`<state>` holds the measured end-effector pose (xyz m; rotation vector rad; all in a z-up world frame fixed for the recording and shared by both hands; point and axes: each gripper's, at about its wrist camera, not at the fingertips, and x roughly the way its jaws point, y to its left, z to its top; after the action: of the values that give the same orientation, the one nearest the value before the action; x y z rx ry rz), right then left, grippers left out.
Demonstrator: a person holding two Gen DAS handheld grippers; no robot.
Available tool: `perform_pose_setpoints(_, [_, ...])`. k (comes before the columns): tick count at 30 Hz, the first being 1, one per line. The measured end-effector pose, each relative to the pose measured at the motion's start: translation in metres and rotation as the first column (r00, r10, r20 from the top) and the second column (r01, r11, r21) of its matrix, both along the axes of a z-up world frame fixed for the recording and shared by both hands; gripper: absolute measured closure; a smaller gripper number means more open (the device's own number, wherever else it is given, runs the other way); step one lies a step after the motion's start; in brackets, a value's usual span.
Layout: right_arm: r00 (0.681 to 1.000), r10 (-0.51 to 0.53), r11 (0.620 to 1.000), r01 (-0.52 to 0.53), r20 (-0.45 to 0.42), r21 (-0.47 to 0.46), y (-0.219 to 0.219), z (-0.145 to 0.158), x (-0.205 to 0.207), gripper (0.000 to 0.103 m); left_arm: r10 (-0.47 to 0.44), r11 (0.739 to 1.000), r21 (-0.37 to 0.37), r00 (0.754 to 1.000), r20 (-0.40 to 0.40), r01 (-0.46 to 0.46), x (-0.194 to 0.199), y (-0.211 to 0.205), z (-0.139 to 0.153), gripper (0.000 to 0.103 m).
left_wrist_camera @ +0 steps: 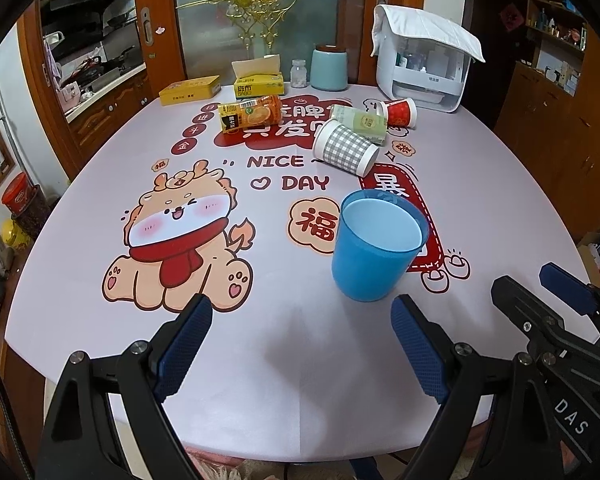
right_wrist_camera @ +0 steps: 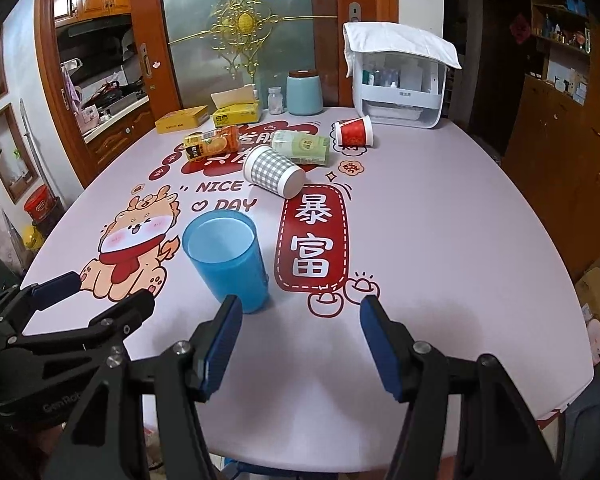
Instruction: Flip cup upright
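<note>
**Blue Cup Upright, Both Hand-Held Grippers Clear**

The blue cup (left_wrist_camera: 374, 244) stands upright on the table (left_wrist_camera: 300, 340), mouth up, beside the red banner print. The left hand-held gripper (left_wrist_camera: 302, 344) has its jaws spread apart and holds nothing; the cup sits ahead of it, nearer its right finger, not touching. The right hand-held gripper (right_wrist_camera: 300, 344) is likewise spread and empty; the cup stands just ahead of its left finger (right_wrist_camera: 222, 344), outside the jaw gap. Farther back, a checked cup (left_wrist_camera: 346, 146) and a red cup (left_wrist_camera: 398, 112) lie on their sides.
</note>
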<state>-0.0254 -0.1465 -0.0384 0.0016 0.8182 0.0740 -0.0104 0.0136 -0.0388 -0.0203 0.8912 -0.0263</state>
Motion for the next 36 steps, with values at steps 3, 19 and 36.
perform_pose_setpoints(3, [1.0,-0.008,1.0,0.008,0.004,-0.006,-0.002,0.001,0.001,0.041,0.006,1.0,0.006,1.0,0.001,-0.006,0.002,-0.002,0.002,0.013])
perform_pose_setpoints(19, [1.0,-0.025,1.0,0.025,-0.002,-0.012,-0.007,0.005,0.005,0.041,0.016,1.0,0.023,1.0,0.008,-0.016,0.006,-0.006,0.01,0.013])
perform_pose_setpoints(36, [1.0,-0.026,1.0,0.026,-0.005,-0.009,-0.009,0.006,0.006,0.041,0.025,0.999,0.028,1.0,0.007,-0.025,0.007,-0.007,0.011,0.013])
